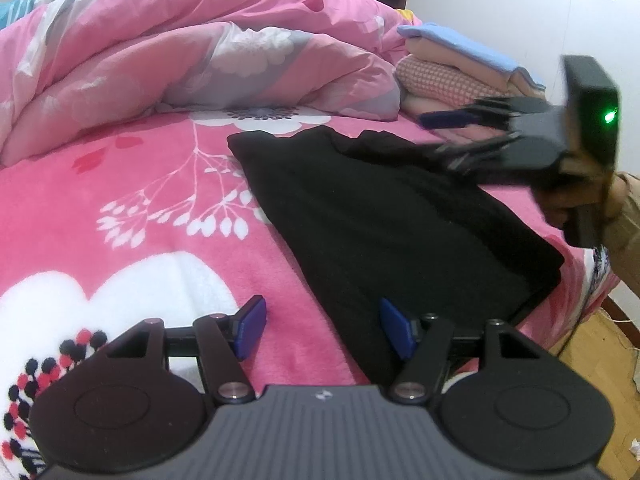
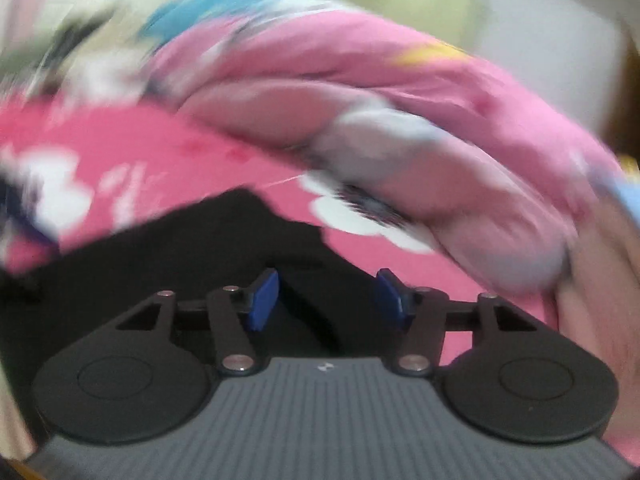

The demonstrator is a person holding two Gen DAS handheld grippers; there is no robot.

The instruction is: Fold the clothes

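— What's taking up the room from where you're standing?

— The bed. A pink fleece blanket with white flowers is covering it, and a pink quilt is lying bunched along the back. A stack of folded clothes is sitting by the wall, just past the quilt.

— And the piece being folded?

— The black garment is lying flat on the blanket near the bed's edge, already looking doubled over, with its far end a bit rumpled.

— What are the claws doing?

— The left gripper is hanging low over the garment's near corner, its blue pads spread with nothing between them; one pad is over the blanket, the other over black cloth. The right gripper is blurring above the far end, held in a person's hand. From its own camera its pads are standing apart too, empty, with the garment below.

— So what's the step, do you reckon?

— I'm guessing it's between folds, with both claws free to take a new hold. To do it well, each should be pinching one corner of the same edge, catching every layer, then carrying it over evenly so the edges are meeting squarely. The rumpled far end probably wants smoothing first.
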